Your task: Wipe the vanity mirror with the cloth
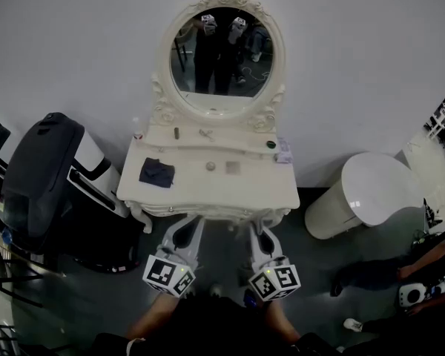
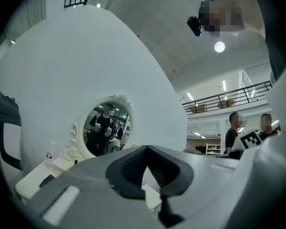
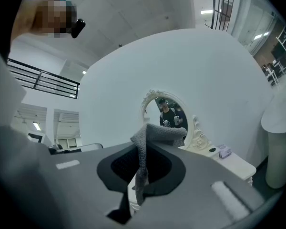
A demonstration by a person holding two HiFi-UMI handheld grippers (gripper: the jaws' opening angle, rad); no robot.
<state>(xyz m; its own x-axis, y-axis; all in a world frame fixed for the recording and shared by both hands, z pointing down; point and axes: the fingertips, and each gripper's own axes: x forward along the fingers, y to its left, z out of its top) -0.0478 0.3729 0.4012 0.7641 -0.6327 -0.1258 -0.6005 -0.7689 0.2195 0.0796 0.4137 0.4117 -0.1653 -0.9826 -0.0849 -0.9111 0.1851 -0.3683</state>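
**Cloth gripped in your right claw, mirror not yet touched**

Your right claw (image 3: 143,170) is clamped on a grey cloth (image 3: 155,133). The cloth stands up past the jaws in a folded flap, so a loose edge is ready to meet the glass. Your left claw (image 2: 150,170) is drawn together with nothing in it, only a sliver of light between the pads. I judge it is spare for this job. Both claws hang low, short of the front edge of the desk (image 1: 237,190). The oval vanity mirror (image 1: 221,50) rises at the back of the desk against the white wall, well apart from the cloth. The wipe looks not yet begun, and you need to reach up and across. A dark patch (image 1: 157,172) lies on the desk's left side, and I cannot tell whether it is a second cloth. The items on the shelf under the mirror are too small to name, and the head view does not show the cloth you hold
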